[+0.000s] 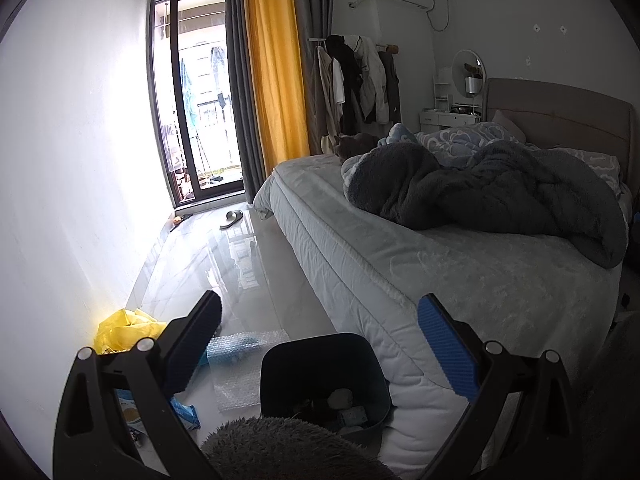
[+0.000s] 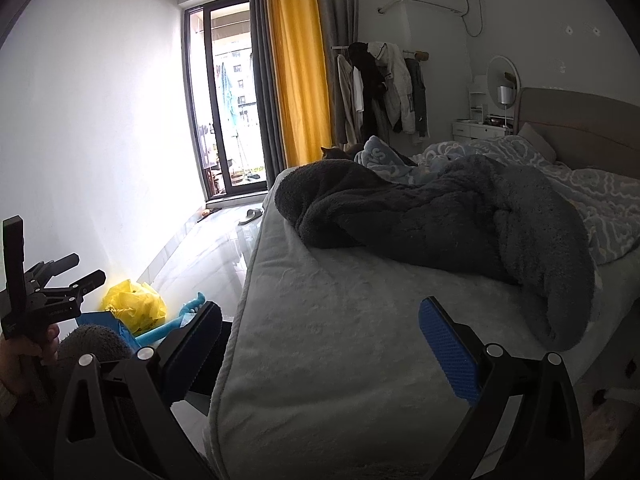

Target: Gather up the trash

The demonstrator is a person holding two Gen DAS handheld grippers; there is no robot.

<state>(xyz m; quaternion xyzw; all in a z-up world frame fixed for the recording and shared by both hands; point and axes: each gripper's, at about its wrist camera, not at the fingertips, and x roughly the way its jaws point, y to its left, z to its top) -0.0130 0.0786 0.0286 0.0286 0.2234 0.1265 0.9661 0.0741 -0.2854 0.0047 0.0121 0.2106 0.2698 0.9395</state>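
Both grippers are held over the floor beside the bed, each with its jaws wide apart and nothing between them. In the left wrist view the left gripper frames a dark bin at 6 o'clock, standing against the mattress side and already holding a few scraps. The trash lies on the shiny floor along the white wall: a yellow bag at 8 o'clock, crumpled, a sheet of bubble wrap just left of the bin at 7 o'clock, and a blue wrapper lower down, partly hidden behind the left finger. In the right wrist view the right gripper points over the bed's corner; the left gripper shows at 9 o'clock there, held in a hand. All three pieces look very light and soft, likely to crush, slide on the glossy tile and spring back open. The bag is best pinched at a raised fold of its bunched top; the wrap probably at a lifted edge or corner, since a flat sheet gives the pads little to bite. A slipper lies far off at 11 o'clock near the balcony door.
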